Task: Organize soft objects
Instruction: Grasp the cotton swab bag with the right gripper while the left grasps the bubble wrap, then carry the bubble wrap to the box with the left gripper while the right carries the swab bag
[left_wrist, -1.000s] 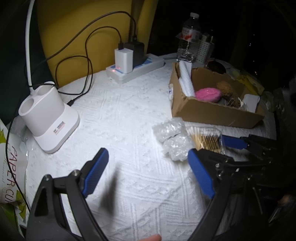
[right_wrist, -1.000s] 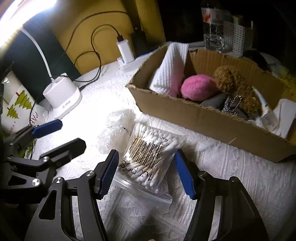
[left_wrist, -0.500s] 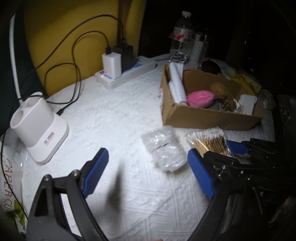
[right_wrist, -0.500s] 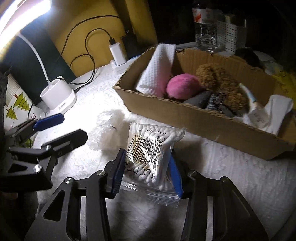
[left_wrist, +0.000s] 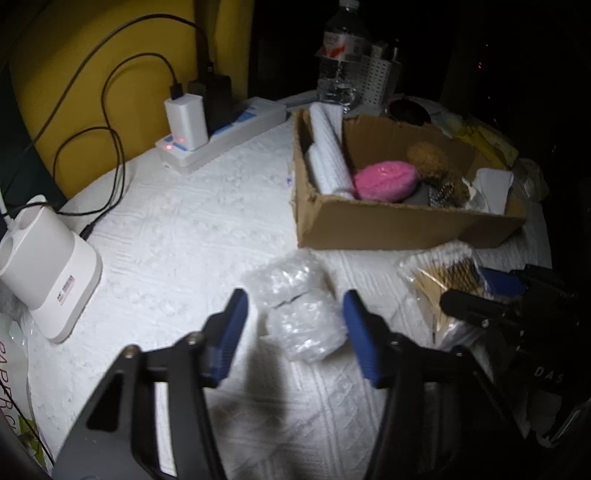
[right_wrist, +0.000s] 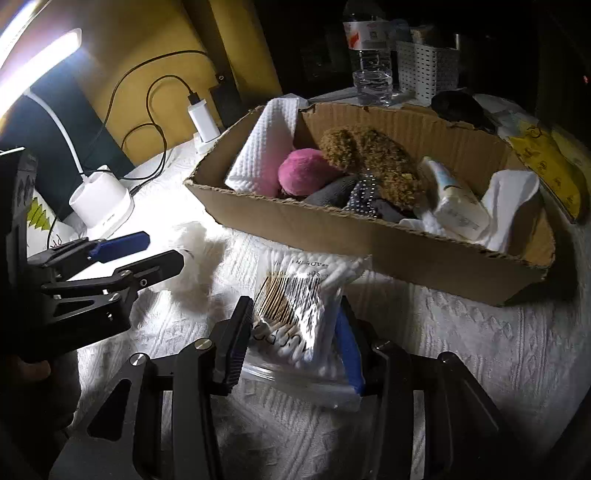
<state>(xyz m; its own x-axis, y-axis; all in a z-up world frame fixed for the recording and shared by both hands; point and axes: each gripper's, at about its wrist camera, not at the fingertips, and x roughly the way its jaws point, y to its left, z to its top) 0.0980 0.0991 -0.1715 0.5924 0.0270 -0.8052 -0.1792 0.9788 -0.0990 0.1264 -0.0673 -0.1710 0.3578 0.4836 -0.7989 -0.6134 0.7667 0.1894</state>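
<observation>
My right gripper (right_wrist: 295, 332) is shut on a clear bag of cotton swabs (right_wrist: 299, 295) and holds it just in front of the cardboard box (right_wrist: 369, 236); the bag also shows in the left wrist view (left_wrist: 443, 273). The box (left_wrist: 388, 225) holds a white towel (right_wrist: 266, 155), a pink ball (right_wrist: 303, 173), a brown fuzzy toy (right_wrist: 373, 155) and a tissue pack (right_wrist: 458, 203). My left gripper (left_wrist: 295, 325) is open, its jaws on either side of a crumpled bubble-wrap bundle (left_wrist: 299, 306) on the white cloth, without gripping it.
A white lamp base (left_wrist: 44, 266) stands at the left. A power strip (left_wrist: 221, 133) with chargers and black cables lies at the back. A water bottle (left_wrist: 340, 62) and a white perforated holder (left_wrist: 376, 77) stand behind the box.
My right gripper has closed on the swab bag and lifted it. My left gripper has moved right and forward until its open jaws straddle the bubble wrap.
</observation>
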